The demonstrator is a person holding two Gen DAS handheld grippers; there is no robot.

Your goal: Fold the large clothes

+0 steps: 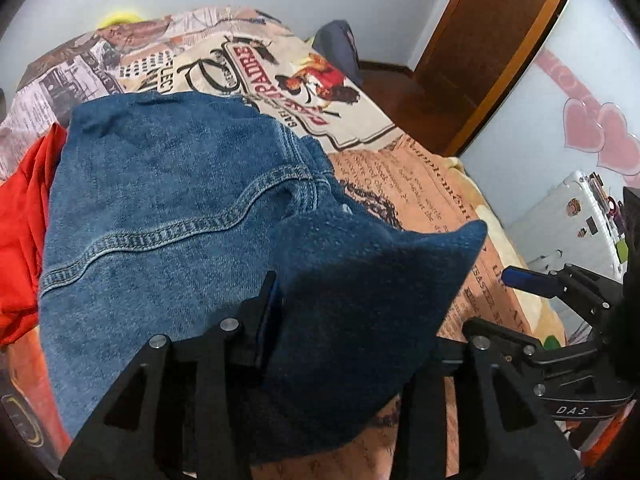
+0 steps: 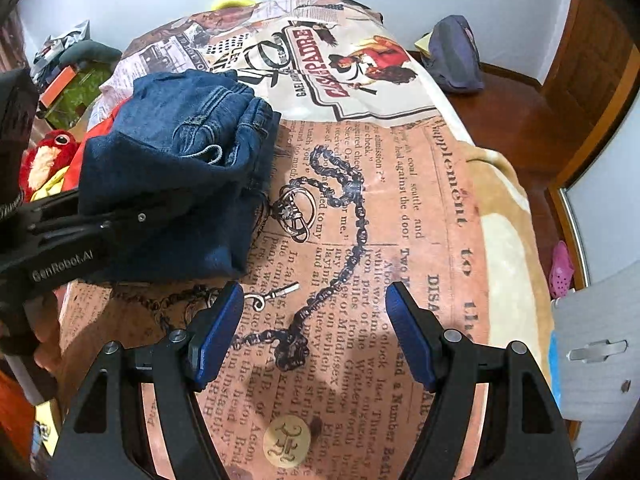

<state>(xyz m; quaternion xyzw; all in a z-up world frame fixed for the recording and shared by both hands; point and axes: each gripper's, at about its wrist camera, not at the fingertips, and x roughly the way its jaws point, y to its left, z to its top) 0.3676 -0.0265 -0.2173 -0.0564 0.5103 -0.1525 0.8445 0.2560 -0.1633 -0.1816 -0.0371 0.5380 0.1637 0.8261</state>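
Observation:
A blue denim garment [image 1: 168, 208] lies folded on the newspaper-print bedspread [image 1: 420, 184]; it also shows as a bundle in the right wrist view [image 2: 180, 152]. My left gripper [image 1: 352, 312] stands over its near end with a dark flap of denim between the jaws. The flap hides the right finger. The left finger's blue pad [image 1: 274, 308] shows bare beside the cloth. From the right wrist view, the left gripper [image 2: 132, 208] sits under that flap. My right gripper [image 2: 314, 312] hovers open over the bare bedspread [image 2: 400, 208], holding nothing.
A red garment [image 1: 24, 240] lies left of the denim. A red plush toy [image 2: 48, 156] and clutter sit beyond the bed's left side. A dark bag [image 2: 452, 56] rests at the far right corner. The bed's edge and wooden floor [image 2: 520, 120] run along the right.

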